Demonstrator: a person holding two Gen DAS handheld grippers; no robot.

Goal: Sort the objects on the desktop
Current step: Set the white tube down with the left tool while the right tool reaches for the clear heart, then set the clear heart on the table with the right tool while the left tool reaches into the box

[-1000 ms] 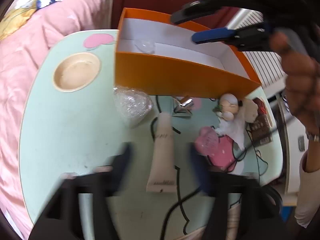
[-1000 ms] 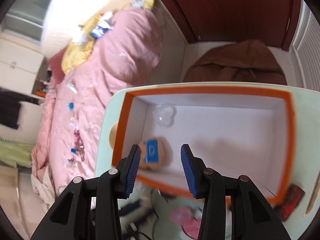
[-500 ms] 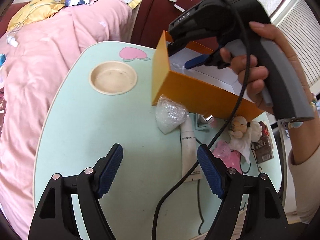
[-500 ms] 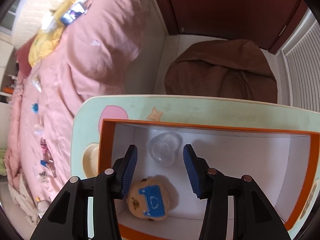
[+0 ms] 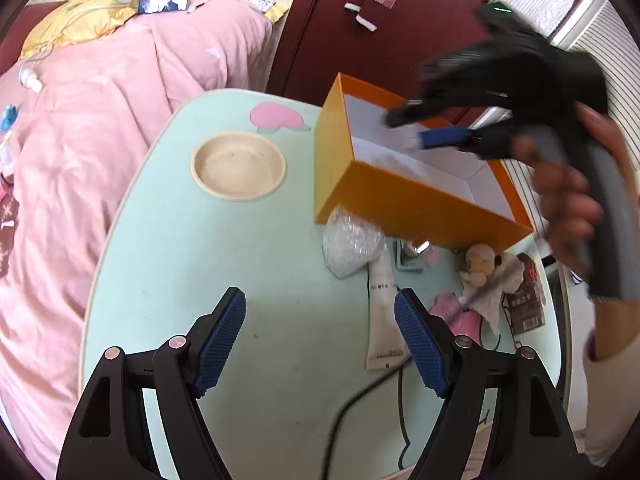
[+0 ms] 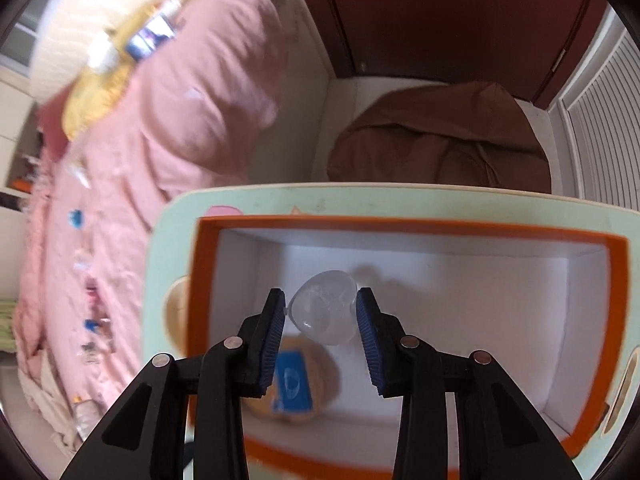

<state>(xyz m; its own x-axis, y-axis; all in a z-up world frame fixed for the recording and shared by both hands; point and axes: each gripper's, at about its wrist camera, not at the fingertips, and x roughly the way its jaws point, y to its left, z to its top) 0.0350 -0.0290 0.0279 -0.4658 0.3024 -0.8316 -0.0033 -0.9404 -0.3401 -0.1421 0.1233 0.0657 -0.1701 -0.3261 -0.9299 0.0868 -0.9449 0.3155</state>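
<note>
The orange box (image 5: 404,196) stands on the mint green table (image 5: 168,256), and every place here is told from it. To the left of the box, the round beige dish (image 5: 239,171) sits in the table. The left gripper (image 5: 320,344) hangs in front of the box with its jaws wide and nothing between them. Just in front of the box lie a clear plastic bag (image 5: 350,246), a white tube (image 5: 385,308) and a small doll (image 5: 482,260). Over the box, the right gripper (image 6: 321,316) reaches inside; its jaws are closing, and the clear heart-shaped case (image 6: 325,307) is between them, touching both pads. Below it a small toy bear (image 6: 296,384) lies on the box floor
</note>
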